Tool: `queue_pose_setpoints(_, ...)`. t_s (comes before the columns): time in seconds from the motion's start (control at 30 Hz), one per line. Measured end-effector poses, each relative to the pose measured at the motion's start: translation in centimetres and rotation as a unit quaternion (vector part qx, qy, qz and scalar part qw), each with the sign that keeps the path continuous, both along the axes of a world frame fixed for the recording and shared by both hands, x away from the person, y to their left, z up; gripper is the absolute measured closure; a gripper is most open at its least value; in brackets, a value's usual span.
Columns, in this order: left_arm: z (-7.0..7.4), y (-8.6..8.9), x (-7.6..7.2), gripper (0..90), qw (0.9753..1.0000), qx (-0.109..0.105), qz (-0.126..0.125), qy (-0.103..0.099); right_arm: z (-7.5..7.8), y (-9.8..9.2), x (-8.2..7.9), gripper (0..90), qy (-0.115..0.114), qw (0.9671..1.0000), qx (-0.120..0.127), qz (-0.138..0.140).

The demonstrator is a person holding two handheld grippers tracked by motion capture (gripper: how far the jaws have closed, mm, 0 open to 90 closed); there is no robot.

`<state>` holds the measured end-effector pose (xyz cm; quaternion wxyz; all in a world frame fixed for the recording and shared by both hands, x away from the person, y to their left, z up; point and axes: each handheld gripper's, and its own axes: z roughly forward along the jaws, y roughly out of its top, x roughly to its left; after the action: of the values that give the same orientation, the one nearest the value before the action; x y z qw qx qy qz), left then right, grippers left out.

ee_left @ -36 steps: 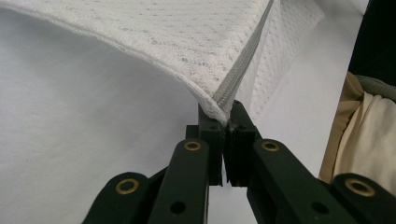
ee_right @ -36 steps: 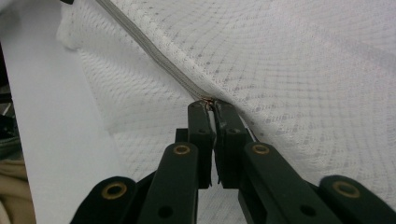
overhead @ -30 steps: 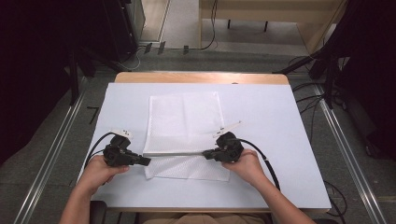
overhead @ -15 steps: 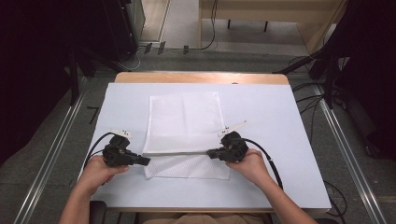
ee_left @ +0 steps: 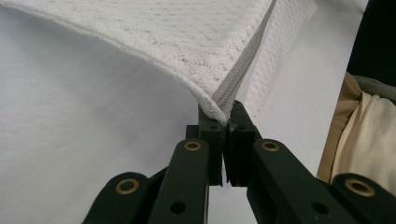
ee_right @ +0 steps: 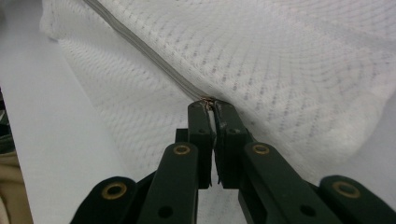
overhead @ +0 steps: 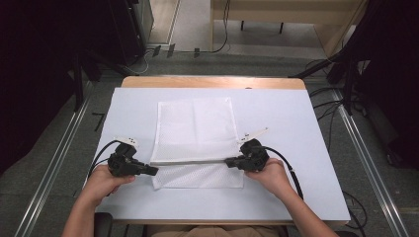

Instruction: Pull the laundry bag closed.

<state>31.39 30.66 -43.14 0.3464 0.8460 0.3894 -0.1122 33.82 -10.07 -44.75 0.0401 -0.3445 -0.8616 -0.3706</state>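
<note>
A white mesh bag (overhead: 195, 136) lies flat near the middle of the white surface (overhead: 296, 128), its long side running from near to far. A grey zipper (overhead: 192, 161) crosses the bag from left to right close to its near end; the strip of mesh on the near side of the zipper lies flat on the surface.

Left hand-held gripper (overhead: 152, 171): held in the person's left hand (overhead: 101, 181) at the left end of the zipper. In the left gripper view its two black jaws are pressed together on the corner of the bag (ee_left: 196, 42) where the zipper (ee_left: 243, 65) ends, and the mesh there is raised slightly off the surface (ee_left: 70, 130).

Right hand-held gripper (overhead: 229, 161): held in the person's right hand (overhead: 269, 175) at the right end of the zipper. In the right gripper view its jaws are closed on the zipper (ee_right: 140, 49) at a small copper-coloured metal part (ee_right: 207, 99), with mesh (ee_right: 289, 60) spread on both sides of it.

The two grippers point toward each other along the zipper line, which is stretched straight between them. A black cable (overhead: 289, 165) trails from the right gripper toward the near right edge of the surface.
</note>
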Motion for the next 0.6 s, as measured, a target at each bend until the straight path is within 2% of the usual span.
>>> queue_pose_setpoints(0.6, -0.1, 0.0, 0.0, 88.2, 1.0000, 0.001, -0.006, 0.004, 0.0, -1.4, 0.0, 88.3, 0.004, 1.0000, 0.002, -0.004)
